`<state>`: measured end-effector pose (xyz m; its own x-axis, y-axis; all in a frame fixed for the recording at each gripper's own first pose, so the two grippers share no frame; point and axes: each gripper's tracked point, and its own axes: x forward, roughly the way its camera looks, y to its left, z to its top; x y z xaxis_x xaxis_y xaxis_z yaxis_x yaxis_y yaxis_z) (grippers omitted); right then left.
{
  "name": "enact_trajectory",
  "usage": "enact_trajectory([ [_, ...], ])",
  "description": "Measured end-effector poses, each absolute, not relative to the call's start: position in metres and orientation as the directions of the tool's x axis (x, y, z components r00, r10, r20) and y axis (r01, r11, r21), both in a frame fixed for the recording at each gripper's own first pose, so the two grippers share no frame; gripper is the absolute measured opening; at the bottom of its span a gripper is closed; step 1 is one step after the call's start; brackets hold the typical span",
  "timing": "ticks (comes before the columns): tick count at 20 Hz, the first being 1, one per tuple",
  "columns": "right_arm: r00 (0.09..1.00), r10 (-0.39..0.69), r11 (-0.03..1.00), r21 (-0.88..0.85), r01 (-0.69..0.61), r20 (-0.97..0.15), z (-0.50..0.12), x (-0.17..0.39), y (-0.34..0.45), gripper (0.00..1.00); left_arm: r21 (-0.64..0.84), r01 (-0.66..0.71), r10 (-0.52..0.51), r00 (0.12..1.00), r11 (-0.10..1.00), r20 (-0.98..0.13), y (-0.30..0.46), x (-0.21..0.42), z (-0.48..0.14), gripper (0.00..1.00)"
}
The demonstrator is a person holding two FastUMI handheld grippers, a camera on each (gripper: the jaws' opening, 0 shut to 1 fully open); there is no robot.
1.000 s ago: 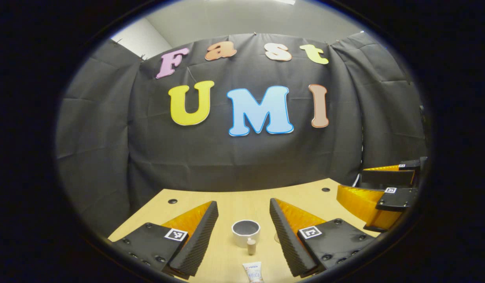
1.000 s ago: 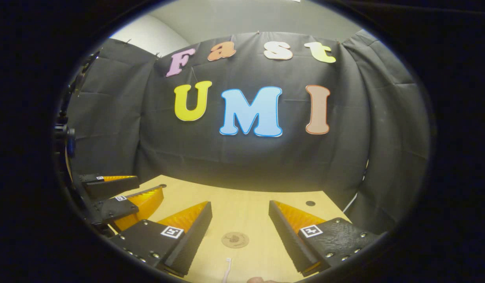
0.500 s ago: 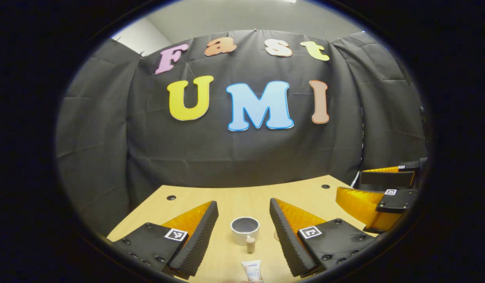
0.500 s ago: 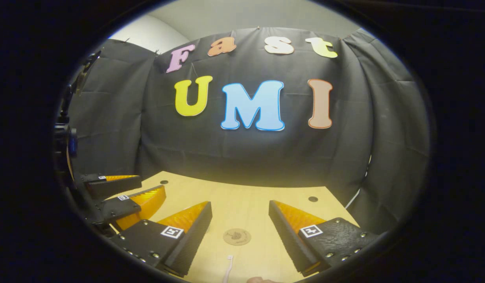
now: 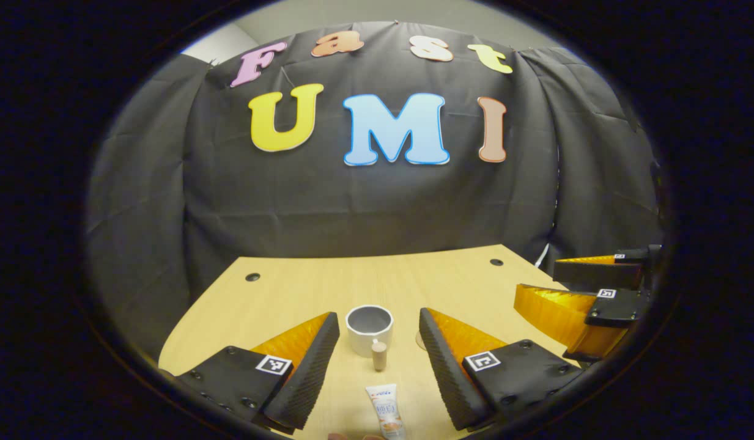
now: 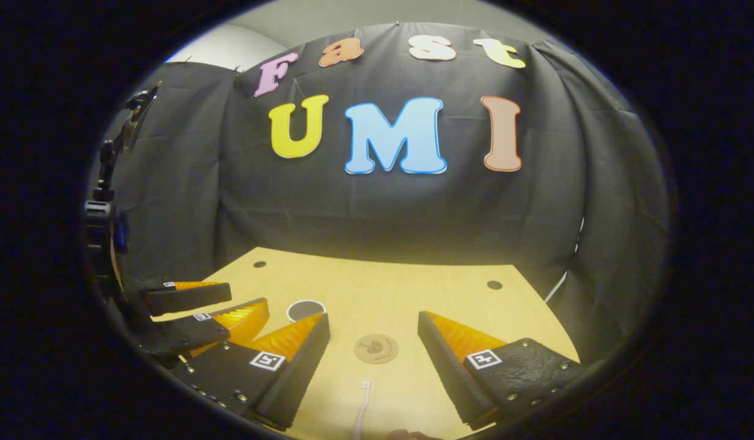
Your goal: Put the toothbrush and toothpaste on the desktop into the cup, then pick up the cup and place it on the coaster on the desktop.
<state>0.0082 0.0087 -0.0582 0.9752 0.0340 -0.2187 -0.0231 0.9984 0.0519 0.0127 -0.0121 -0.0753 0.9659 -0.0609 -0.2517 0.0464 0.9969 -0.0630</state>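
A white cup (image 5: 369, 330) stands upright on the wooden desktop (image 5: 291, 293), just beyond my left gripper (image 5: 378, 316), which is open with nothing between its fingers. The toothpaste (image 5: 384, 408) lies between those fingers, its brown cap (image 5: 378, 355) pointing at the cup. In the right gripper view a round cork coaster (image 6: 377, 348) lies ahead of my open right gripper (image 6: 373, 318), and the white toothbrush (image 6: 361, 415) lies nearer, between the fingers. The cup (image 6: 305, 310) is partly hidden behind that gripper's left finger. Each gripper sees the other beside it: left gripper (image 6: 248, 298), right gripper (image 5: 535, 280).
Black cloth walls close the desktop at the back and on both sides. Small round holes (image 5: 252, 277) (image 5: 496, 262) sit near the far corners of the desktop. A sliver of the coaster (image 5: 419, 340) peeks out beside the left gripper's right finger.
Both views have tilted downward, showing more desktop. The cup has come into the right gripper view, and more of the toothpaste and toothbrush shows. Both grippers stayed open.
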Motion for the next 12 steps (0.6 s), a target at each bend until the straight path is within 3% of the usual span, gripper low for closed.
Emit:
enact_trajectory([
  [12, 0.878, 0.031, 0.999, 0.047, -0.009, -0.478, -0.124, 0.004, 0.014, 0.92, -0.19, 0.013, -0.115, 0.835, 0.982, -0.539, -0.015, 0.001, -0.16, 0.88],
])
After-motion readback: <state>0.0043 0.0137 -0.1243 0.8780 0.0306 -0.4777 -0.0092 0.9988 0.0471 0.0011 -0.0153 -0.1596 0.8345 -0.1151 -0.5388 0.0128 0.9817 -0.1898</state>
